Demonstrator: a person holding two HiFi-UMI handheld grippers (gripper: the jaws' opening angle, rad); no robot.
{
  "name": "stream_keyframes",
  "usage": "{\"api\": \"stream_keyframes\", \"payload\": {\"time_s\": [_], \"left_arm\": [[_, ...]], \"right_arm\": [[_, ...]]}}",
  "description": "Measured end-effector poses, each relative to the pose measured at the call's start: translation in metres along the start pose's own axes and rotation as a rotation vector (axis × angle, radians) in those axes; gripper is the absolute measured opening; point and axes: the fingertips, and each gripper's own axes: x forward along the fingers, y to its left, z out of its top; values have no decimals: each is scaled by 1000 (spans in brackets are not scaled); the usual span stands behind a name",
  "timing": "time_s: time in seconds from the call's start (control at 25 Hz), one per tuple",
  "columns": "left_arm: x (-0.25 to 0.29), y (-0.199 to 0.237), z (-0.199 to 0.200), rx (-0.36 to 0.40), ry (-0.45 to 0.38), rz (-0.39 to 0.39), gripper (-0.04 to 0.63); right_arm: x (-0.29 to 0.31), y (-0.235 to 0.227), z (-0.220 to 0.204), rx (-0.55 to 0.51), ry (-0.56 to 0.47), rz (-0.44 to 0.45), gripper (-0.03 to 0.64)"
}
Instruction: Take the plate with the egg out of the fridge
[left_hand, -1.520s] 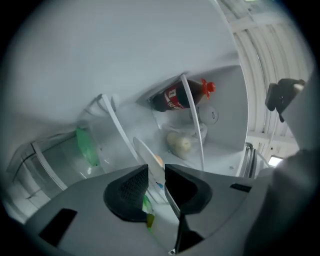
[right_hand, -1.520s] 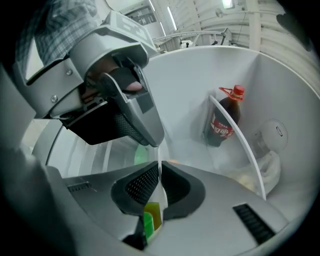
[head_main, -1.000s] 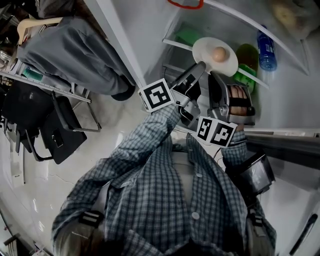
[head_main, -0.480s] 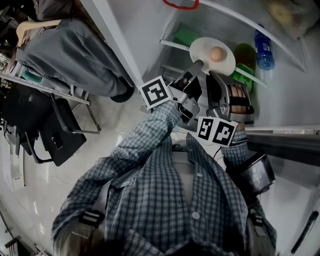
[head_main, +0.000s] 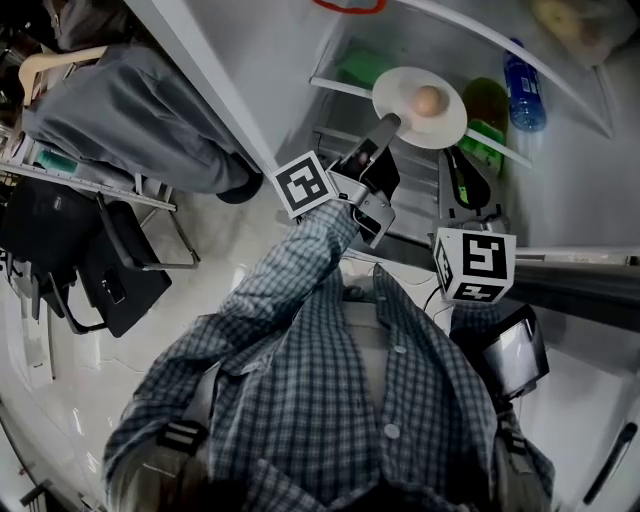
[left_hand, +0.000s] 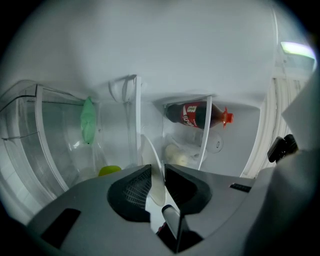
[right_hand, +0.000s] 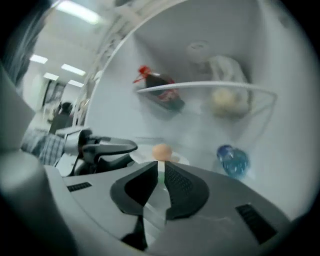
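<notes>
1. Your left gripper (left_hand: 158, 172) is clamped on the rim of the plate (head_main: 400, 85). In the left gripper view the white edge runs straight through the slit between the two jaws, and both pads are pressed against it.
2. The plate is up inside the open fridge (head_main: 285, 45), right at the front of the shelves and roughly level. I can't tell from these shots whether it's resting on a shelf.
3. The egg (head_main: 427, 99) sits around the middle of the plate, clear of the jaw tips.
4. Your right gripper (right_hand: 160, 169) is pretty much closed, with just a thin slit between the jaws and nothing pinched in it. It's pointed into the fridge with its tips just short of the plate's near edge, so you see the egg right above the jaws in the right gripper view.
5. Next to the plate on your right there's a green bottle (head_main: 490, 105), and a blue-capped bottle (head_main: 527, 95) beyond that.
6. A dark soda bottle with a red cap (left_hand: 195, 114) lies on its side on a shelf further back.
</notes>
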Motion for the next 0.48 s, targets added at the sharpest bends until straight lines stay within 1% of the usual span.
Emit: {"api": "stream_keyframes", "payload": {"time_s": [0.08,0.16,0.2,0.24,0.32,0.36,0.4,0.44,0.48], "left_arm": [[0,1,0,-1,-1,-3,86],[1,1,0,2,-1,-6,86],[1,1,0,4,-1,-8,86],[1,1,0,6,0,-9,86],[2,1,0,5,1,-10,86],[2,1,0,4,2,-10,86],[2,1,0,4,3,-10,86],[2,2,0,4,5,-10,86],[2,2,0,4,6,-10,86]], "right_arm": [[0,-19,-11,257,4,-26,26],[0,-30,-19,462,-5,-23,26],[0,-32,-21,573,-22,-2,26],[0,-34,-21,707,-50,33,26],[2,-38,-20,1023,-116,133,26],[3,-39,-20,1149,-142,179,26],[5,-40,-20,1230,-163,214,26],[7,-41,-20,1271,-178,236,26],[10,-40,-20,1290,-187,251,28]]}}
